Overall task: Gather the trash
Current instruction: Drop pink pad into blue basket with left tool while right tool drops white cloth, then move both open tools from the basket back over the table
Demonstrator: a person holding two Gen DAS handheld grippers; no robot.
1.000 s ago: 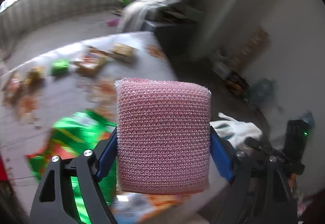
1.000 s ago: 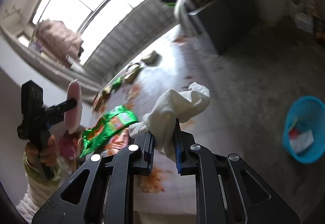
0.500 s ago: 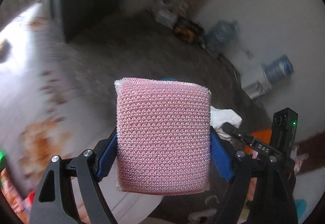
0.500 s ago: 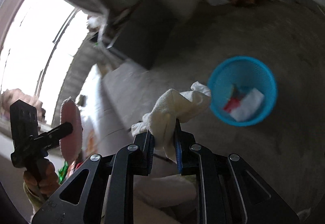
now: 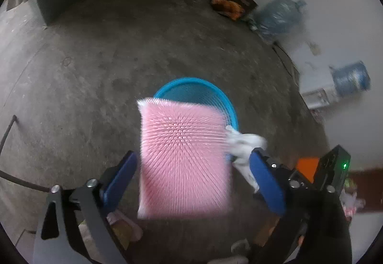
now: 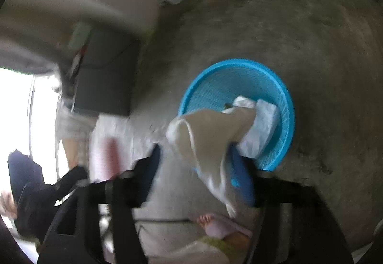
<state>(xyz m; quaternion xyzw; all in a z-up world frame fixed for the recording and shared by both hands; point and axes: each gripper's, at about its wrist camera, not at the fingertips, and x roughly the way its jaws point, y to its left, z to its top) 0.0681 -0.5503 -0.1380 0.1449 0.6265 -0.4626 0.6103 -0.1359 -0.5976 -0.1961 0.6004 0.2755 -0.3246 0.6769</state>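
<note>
Pink sponge [image 5: 183,158], motion-blurred, is seen free between spread-apart fingers of left gripper [image 5: 191,173], w/ blue basket [image 5: 229,106] at 12 o'clock behind it. White cloth [image 6: 210,141] is seen loose between parted fingers of right gripper [image 6: 198,177], basket at 2 o'clock on concrete floor [image 6: 323,36].

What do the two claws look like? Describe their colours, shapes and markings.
The left claw has black angular arms with triangular cut-outs, silver screws and blue fingers. The right claw is the same build, blurred. In the left view its black handle carries a green light.
</note>
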